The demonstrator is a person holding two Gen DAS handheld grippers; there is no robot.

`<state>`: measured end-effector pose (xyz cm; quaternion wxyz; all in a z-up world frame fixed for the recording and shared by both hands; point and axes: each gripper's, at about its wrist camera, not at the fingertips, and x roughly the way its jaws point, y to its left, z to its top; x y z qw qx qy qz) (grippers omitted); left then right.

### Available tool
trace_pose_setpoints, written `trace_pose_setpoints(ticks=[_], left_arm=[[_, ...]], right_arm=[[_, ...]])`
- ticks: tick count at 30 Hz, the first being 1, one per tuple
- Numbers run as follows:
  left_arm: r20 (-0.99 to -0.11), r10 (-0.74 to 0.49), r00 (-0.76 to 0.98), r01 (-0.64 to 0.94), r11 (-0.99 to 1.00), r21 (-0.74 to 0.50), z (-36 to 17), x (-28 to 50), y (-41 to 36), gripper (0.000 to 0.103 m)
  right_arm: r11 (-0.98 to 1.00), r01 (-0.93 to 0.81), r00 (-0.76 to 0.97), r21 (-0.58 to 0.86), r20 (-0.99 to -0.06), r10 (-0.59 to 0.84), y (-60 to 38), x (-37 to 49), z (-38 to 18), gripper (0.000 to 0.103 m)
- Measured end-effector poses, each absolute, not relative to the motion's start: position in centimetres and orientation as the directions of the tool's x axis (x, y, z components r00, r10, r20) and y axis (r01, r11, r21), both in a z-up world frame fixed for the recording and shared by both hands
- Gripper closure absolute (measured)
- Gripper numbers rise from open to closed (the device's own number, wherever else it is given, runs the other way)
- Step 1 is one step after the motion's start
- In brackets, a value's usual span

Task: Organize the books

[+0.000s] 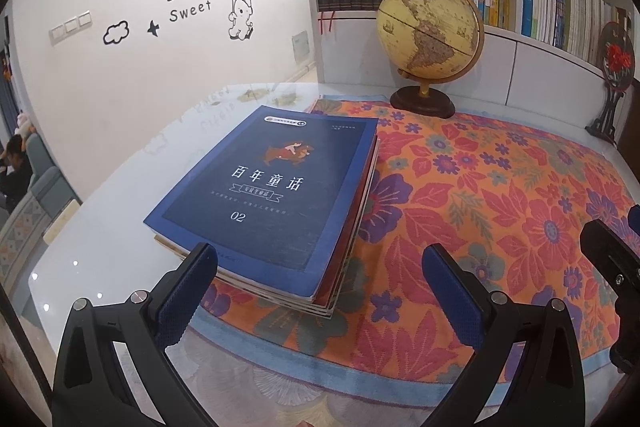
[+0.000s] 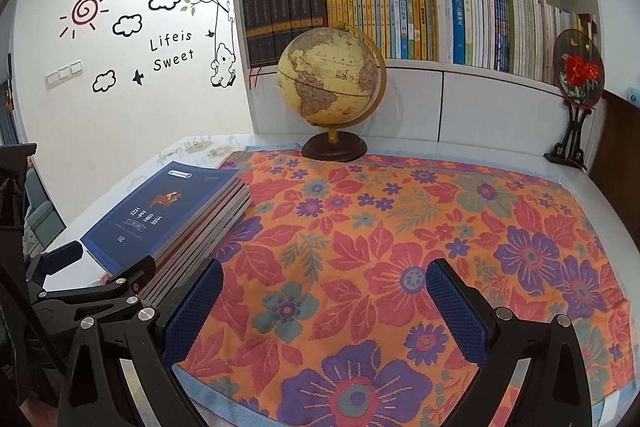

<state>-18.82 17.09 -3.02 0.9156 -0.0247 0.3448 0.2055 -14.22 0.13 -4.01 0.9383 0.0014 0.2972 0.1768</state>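
Note:
A stack of several thin books (image 1: 272,195) lies flat at the left edge of the floral cloth (image 1: 500,195), topped by a dark blue cover marked 02. My left gripper (image 1: 320,267) is open just in front of the stack's near edge, with its left finger (image 1: 192,287) touching or nearly touching the near left corner. In the right wrist view the same stack (image 2: 172,219) sits to the left, and my right gripper (image 2: 324,295) hovers open over the cloth (image 2: 400,247), holding nothing. The left gripper (image 2: 92,275) shows there at the stack's near end.
A globe (image 1: 430,35) on a wooden base stands at the back of the glass-topped table (image 1: 100,247). A bookshelf (image 2: 400,23) packed with upright books rises behind it. A round ornament on a black stand (image 2: 576,75) sits at the back right. A person sits far left (image 1: 16,167).

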Motion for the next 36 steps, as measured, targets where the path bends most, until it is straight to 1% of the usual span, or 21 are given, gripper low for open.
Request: trace_pose_setpoints(ticks=[8,26,36], left_arm=[[-0.641,0.338,0.689,-0.365,0.926,0.096,-3.2,-18.6,16.4,0.000],[-0.644,0.248,0.724,-0.249,0.964,0.091,-3.9,-18.0,14.9,0.000],[-0.643,0.229,0.731,-0.226,0.970,0.088,-4.1,-17.8,14.5,0.000]], right_arm=[[0.939,-0.328,0.757,0.104,-0.567,0.327,-0.1,-13.9,-4.2,0.002],[0.947,-0.303,0.755,0.106,-0.580,0.306,-0.6,-13.5,-4.7,0.002],[0.952,-0.291,0.751,0.094,-0.595,0.288,-0.6,-13.2,-5.0,0.002]])
